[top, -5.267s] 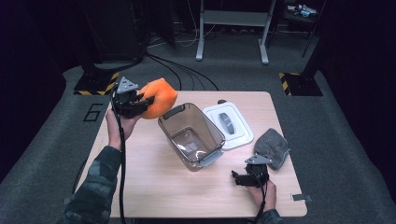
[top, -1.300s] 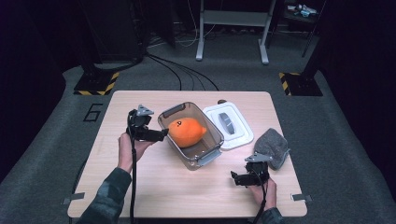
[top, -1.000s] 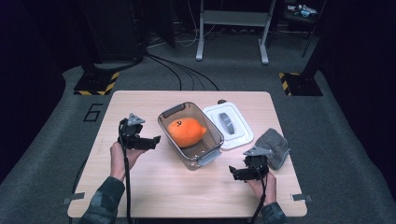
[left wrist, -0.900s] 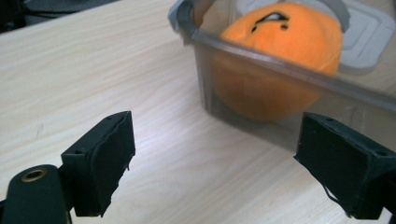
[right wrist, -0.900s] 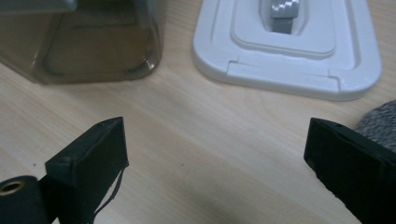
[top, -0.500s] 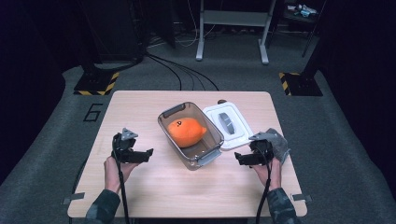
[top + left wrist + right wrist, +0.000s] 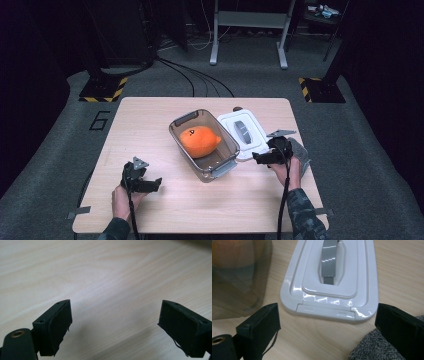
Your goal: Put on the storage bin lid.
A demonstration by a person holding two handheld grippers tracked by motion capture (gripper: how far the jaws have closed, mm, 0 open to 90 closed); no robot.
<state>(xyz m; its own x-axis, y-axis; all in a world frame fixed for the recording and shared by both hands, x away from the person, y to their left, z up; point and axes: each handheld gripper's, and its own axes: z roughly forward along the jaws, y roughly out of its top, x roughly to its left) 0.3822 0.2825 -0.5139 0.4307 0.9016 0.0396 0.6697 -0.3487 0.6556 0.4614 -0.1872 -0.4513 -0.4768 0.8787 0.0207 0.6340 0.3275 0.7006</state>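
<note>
1. At the table's near-left corner, the left gripper (image 7: 156, 184) rests low with jaws wide and empty, only bare table (image 7: 112, 277) ahead of it.
2. Well to its right, the orange toy (image 7: 200, 140) lies inside the clear container (image 7: 226, 163).
3. Beyond, the right gripper (image 7: 255, 158), jaws wide, faces the white lid (image 7: 332, 290) just ahead, grey cloth (image 7: 372, 347) beneath; closing the container likely follows, needing a grip on the lid's near edge.

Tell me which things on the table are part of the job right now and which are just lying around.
Likely part of the job:
orange toy, in the clear container
white lid, which the open right hand-held gripper faces

Lying about:
grey cloth by the right hand
left hand-held gripper, open over bare table
</note>
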